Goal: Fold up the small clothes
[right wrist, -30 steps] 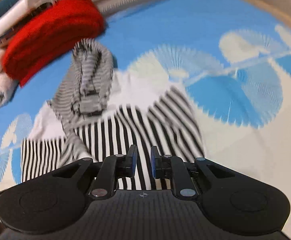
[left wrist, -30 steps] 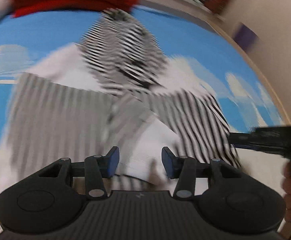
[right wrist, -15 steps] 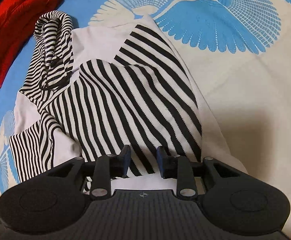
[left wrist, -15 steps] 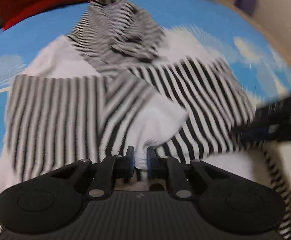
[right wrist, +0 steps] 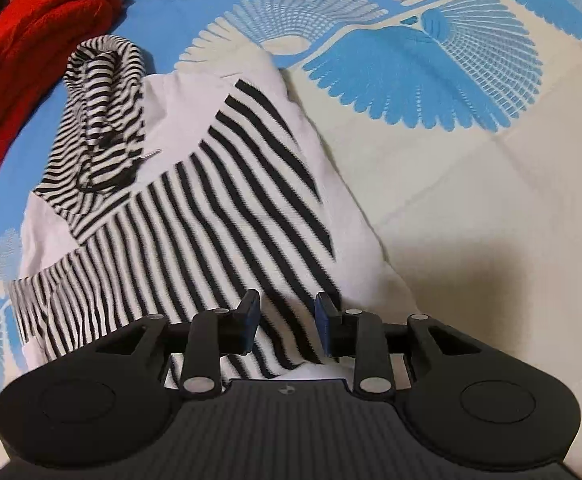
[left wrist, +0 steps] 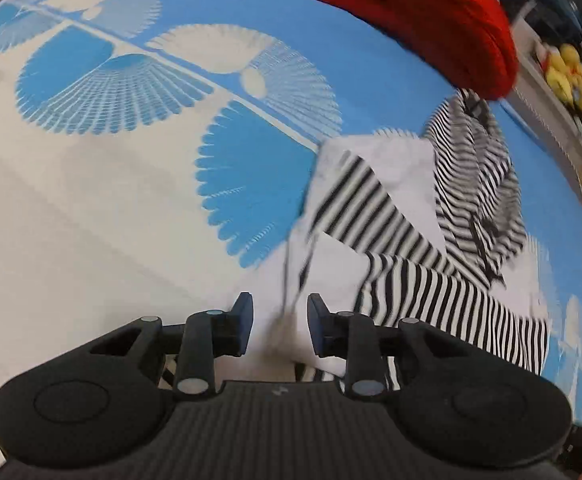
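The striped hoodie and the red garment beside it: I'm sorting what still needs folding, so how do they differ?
The striped hoodie is black-and-white with plain white panels; the red garment is one solid colour. The hoodie lies spread out with a sleeve crossed over its body; the red garment sits bundled in a thick roll. The hoodie is directly ahead of the right tool; the red garment lies beyond. Both rest on the blue-and-white sheet.

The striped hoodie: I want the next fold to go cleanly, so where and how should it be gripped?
Probably the bottom hem of the striped hoodie, at the edge nearest the right gripper. It lies flat there on the bedspread, so come in low from the near side and pinch the thin edge. The bunched hood by the red garment looks too bulky to pinch cleanly.
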